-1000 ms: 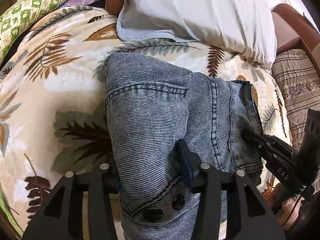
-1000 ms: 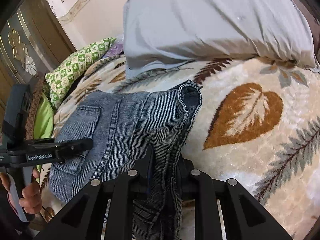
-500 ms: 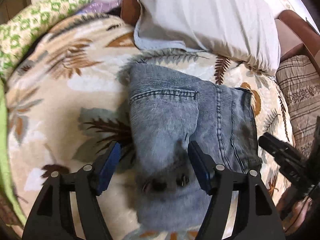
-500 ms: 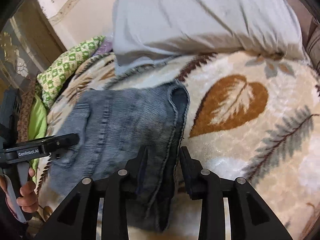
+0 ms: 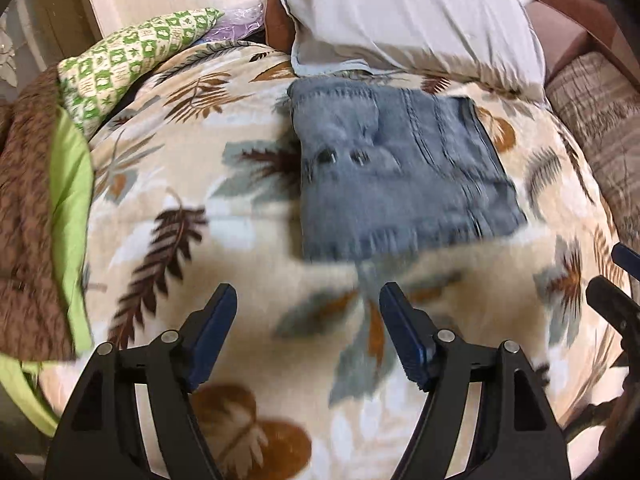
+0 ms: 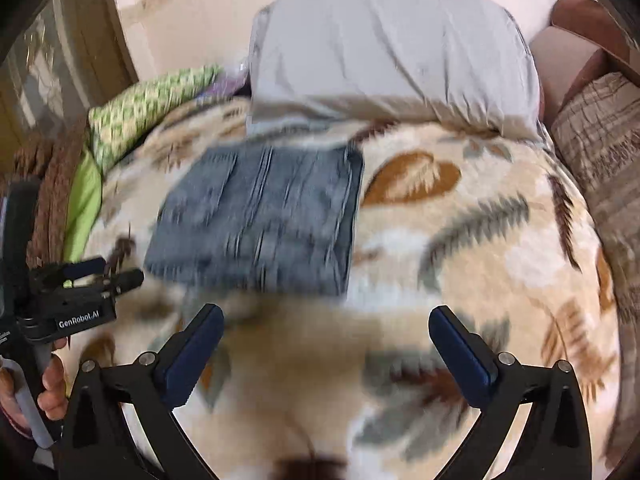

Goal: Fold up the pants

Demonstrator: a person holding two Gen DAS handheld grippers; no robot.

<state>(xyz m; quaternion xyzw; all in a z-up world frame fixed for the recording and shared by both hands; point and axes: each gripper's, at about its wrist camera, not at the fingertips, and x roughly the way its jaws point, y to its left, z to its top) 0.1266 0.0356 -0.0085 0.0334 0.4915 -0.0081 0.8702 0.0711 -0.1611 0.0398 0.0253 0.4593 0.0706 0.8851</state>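
The blue denim pants [image 5: 396, 176] lie folded into a compact square on the leaf-patterned blanket [image 5: 240, 208], just below the grey pillow. The right wrist view shows the same pants [image 6: 264, 212] left of centre. My left gripper [image 5: 308, 300] hovers nearer than the pants, its jaws still opening, with only blanket between them. My right gripper [image 6: 326, 320] is also clear of the denim, its jaws opening wide and nothing between them. The left gripper [image 6: 108, 274] and the hand holding it show at the left edge of the right wrist view. Both views are motion-blurred.
A grey pillow [image 5: 408, 12] lies at the head of the bed behind the pants. Green patterned bedding [image 5: 132, 56] and a brown knitted cloth [image 5: 28, 208] sit at the left. A striped beige cushion [image 5: 596, 120] and a brown chair arm are at the right.
Both grippers let go of the denim and opened. They pulled back toward the near side of the bed and rose, so the folded pants now lie farther off, free.
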